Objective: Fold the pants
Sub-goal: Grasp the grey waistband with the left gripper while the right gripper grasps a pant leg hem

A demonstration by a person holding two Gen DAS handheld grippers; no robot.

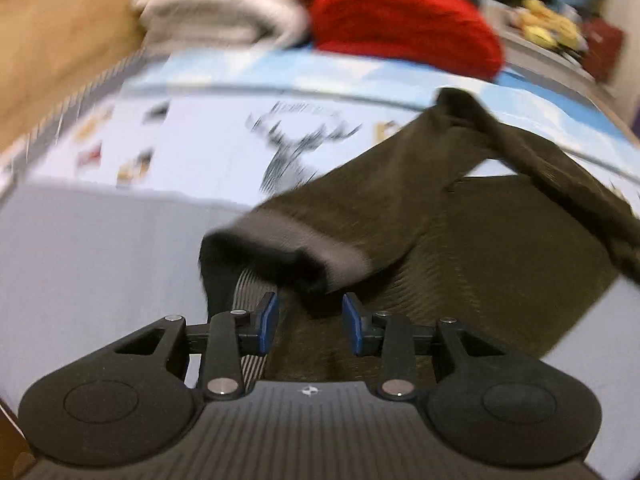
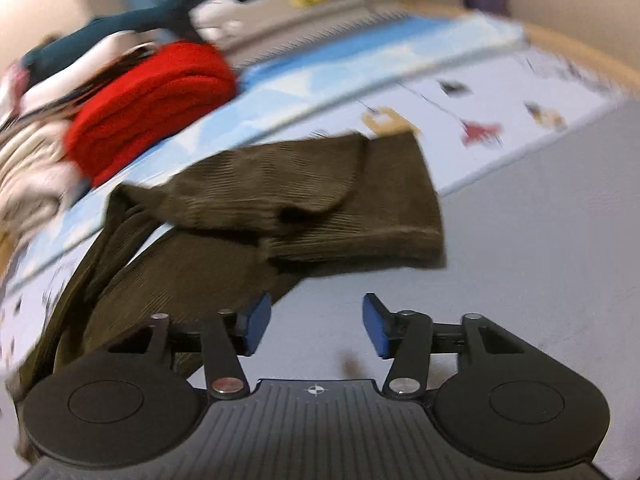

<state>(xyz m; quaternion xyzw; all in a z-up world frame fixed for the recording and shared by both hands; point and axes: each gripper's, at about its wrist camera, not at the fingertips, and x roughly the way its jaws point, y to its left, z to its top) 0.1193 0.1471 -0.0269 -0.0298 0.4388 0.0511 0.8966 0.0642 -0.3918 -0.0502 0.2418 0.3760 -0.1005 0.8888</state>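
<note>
I see my left gripper point(image 1: 310, 322) with its blue-padded fingers point(image 1: 269, 322) spread apart, nothing pinched between them. The dark olive-brown ribbed corduroy pants point(image 1: 460, 248) lie directly under and ahead of this gripper: a leg end with a lighter turned-out lining sits just past the fingertips, a little to the left of the gap, and I cannot tell whether it touches the left pad. More of the fabric runs away toward the far right, where a raised fold crosses over the flat part.

My right gripper point(image 2: 316, 326) is also spread wide and holds nothing. Here the pants point(image 2: 304, 196) lie ahead and to the left — the folded-over part is straight beyond the fingers, apart from them, while a long strip of the cloth trails down the left side and passes under the left finger point(image 2: 256, 320). The right finger hangs over bare surface.

The pants rest on a pale grey-lilac mat with small cartoon prints point(image 1: 80, 248) and a light blue border along its far edge. At that far edge sits a folded red knitted garment point(image 1: 404, 24), just beside a pile of cream-white folded cloth point(image 1: 216, 4) — both well apart from the grippers. Both views are blurred by motion.
</note>
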